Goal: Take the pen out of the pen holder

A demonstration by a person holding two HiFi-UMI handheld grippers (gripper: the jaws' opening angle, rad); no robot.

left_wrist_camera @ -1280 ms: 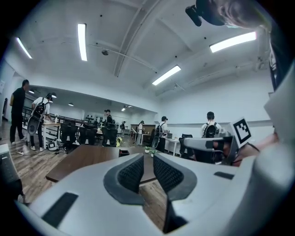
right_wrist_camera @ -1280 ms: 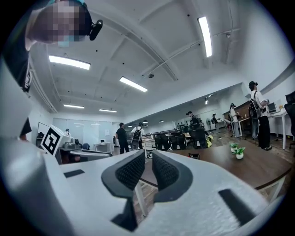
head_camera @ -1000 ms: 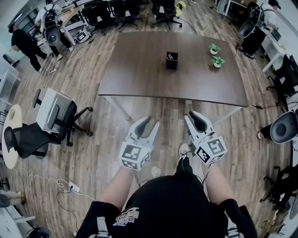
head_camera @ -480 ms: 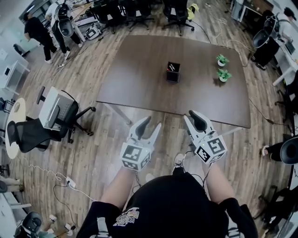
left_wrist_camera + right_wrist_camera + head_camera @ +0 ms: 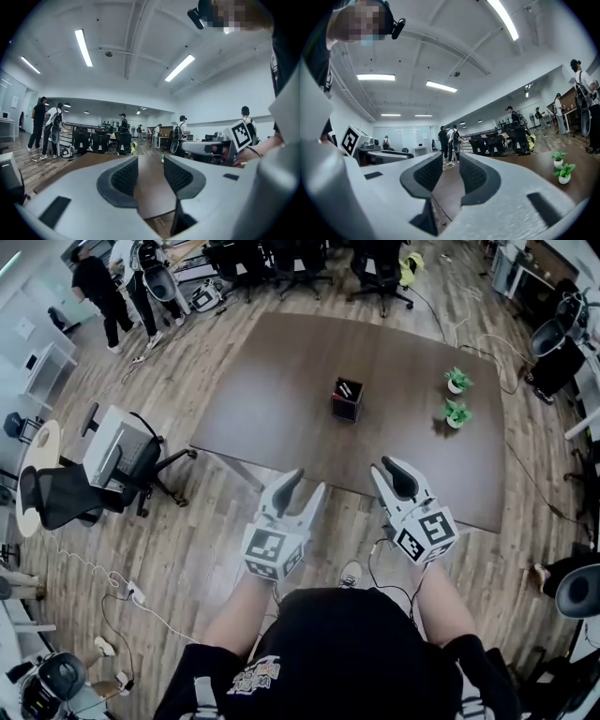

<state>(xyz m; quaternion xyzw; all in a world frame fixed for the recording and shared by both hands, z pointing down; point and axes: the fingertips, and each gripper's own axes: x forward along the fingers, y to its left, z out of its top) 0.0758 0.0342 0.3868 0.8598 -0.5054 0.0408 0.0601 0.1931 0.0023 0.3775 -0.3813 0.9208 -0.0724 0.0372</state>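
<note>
Well apart from the pen holder, two open grippers with nothing in them

Four dark, finely ribbed pads [image 5: 125,176] sit in two pairs on pale grey moulded plastic jaws. On the left gripper [image 5: 307,482] the jaws stand apart with only air between them, having just been opening. The right gripper [image 5: 389,474] shows the same, its jaws also just opening and bare. Each carries one white cube with black square markers [image 5: 272,554] behind the jaws, two cubes in all. Both grippers point toward the one dark brown, smooth-topped table [image 5: 281,390], and in the head view their fingertips line up with its near edge. Near the table's middle stands a single black square mesh pen holder [image 5: 346,401], upright, with a pen [image 5: 347,388] inside it; how many pens it holds is too small to tell. To its right are two small green plants in white pots [image 5: 456,381], close together. Wood-plank floor [image 5: 206,540] lies under everything
</note>
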